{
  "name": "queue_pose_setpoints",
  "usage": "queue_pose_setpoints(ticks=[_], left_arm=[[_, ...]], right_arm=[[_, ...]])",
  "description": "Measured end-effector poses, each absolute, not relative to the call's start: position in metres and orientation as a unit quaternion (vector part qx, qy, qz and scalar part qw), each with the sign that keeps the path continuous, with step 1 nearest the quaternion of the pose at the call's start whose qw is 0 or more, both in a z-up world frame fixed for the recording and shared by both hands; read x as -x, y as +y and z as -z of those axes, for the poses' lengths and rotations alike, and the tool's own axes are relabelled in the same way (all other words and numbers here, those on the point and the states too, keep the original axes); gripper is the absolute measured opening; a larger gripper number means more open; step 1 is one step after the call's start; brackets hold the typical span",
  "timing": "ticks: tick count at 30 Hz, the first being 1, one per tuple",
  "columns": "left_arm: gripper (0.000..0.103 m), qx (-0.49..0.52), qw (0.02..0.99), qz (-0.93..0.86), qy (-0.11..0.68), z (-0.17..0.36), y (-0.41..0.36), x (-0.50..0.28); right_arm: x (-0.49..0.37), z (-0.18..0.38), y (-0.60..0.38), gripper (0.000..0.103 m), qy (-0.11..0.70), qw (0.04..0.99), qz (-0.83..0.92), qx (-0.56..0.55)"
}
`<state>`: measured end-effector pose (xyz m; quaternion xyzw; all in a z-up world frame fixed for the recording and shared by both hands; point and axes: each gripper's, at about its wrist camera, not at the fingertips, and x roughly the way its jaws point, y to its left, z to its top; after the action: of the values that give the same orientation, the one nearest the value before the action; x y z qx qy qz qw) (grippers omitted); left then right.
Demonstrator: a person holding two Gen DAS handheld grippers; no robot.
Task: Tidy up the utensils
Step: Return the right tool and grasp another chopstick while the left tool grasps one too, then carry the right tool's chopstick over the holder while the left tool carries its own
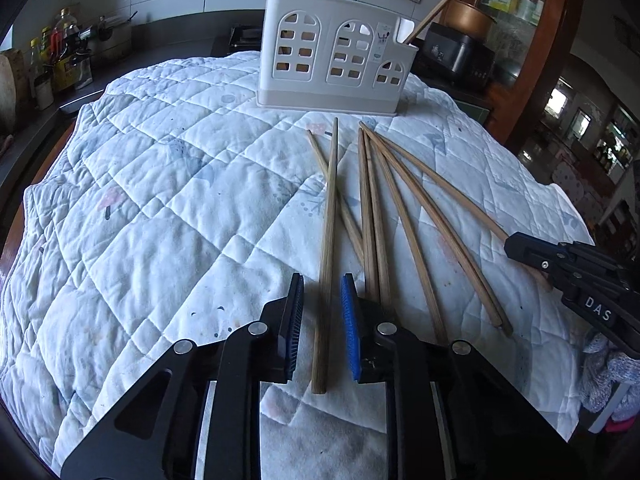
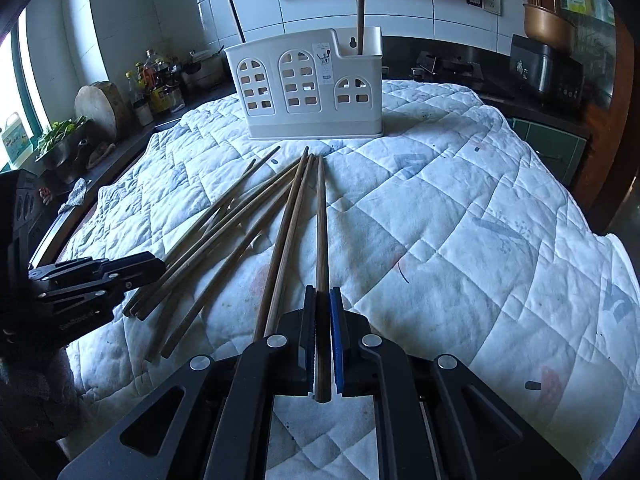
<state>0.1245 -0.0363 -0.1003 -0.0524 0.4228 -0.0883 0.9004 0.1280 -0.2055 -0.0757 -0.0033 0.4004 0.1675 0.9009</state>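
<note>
Right gripper (image 2: 322, 340) clamped on one chopstick (image 2: 321, 232) near its butt end, left gripper (image 1: 321, 328) apart astride another (image 1: 328, 248), rest fanned mid-frame on quilt (image 1: 160, 200) below holder (image 1: 336, 56); light, stiff, slick sticks, likely pivot if pinched off-center.

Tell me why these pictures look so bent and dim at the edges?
Left wrist view: the fisheye lens bows the quilt and chopsticks, corners black. Right wrist view: same bulge; window glare at left, holder sharp, near jaws dark.
</note>
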Motion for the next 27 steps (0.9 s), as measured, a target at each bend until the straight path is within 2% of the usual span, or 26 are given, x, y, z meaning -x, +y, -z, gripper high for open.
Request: queue_pose_setpoints(ticks=[8,18,27], left_arm=[[0.006,0.017,0.901,0.067,0.428,0.099,-0.045,-0.129],[0.006,0.067,0.920,0.091,0.374,0.057,-0.029,-0.115],[0.006,0.089,0.934,0.125,0.323,0.008,-0.016,-0.115]], right_arm=[[-0.120,0.058,-0.208,0.007,0.378,0.910,-0.169,0.002],[-0.113,0.003,-0.210,0.007,0.324,0.928,-0.181,0.008],[-0.133,-0.044,-0.200,0.007,0.309,0.927,-0.211,0.025]])
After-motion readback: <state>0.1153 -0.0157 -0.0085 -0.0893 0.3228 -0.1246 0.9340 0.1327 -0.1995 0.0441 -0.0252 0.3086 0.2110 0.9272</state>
